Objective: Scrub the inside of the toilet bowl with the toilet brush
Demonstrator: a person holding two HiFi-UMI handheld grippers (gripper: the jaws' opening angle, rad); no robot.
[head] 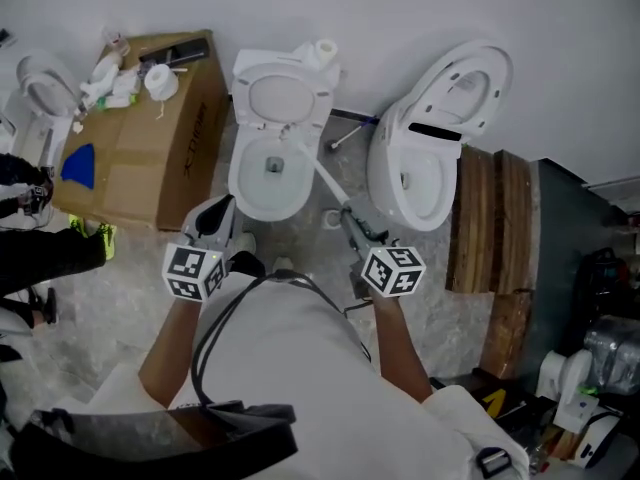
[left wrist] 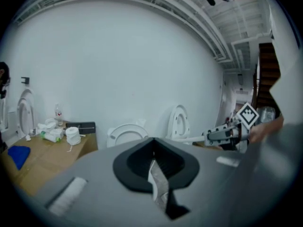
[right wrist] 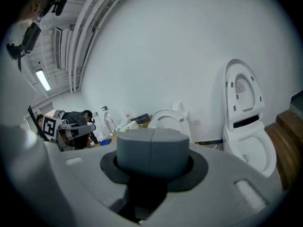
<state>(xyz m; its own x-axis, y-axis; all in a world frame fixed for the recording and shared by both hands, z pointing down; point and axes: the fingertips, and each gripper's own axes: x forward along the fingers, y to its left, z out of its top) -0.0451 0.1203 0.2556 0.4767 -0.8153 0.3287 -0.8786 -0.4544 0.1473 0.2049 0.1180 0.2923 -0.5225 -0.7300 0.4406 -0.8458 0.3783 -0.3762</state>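
A white toilet [head: 240,183] stands open in front of me, with its seat and lid [head: 280,96] raised against the wall. The toilet brush [head: 325,180] has a thin white handle that slants from my right gripper [head: 347,218] down into the bowl, where the brush end [head: 275,164] sits near the drain. The right gripper is shut on the handle, and the left gripper view shows the same gripper [left wrist: 210,136] and the handle [left wrist: 189,138]. My left gripper [head: 213,220] hovers at the bowl's front left rim, jaws together and holding nothing.
A second white toilet [head: 415,168] stands to the right with its lid up. A cardboard box [head: 140,158] to the left carries a paper roll [head: 160,81] and bottles. Wooden boards [head: 490,223] lie at the right. A person [head: 40,248] is at the far left.
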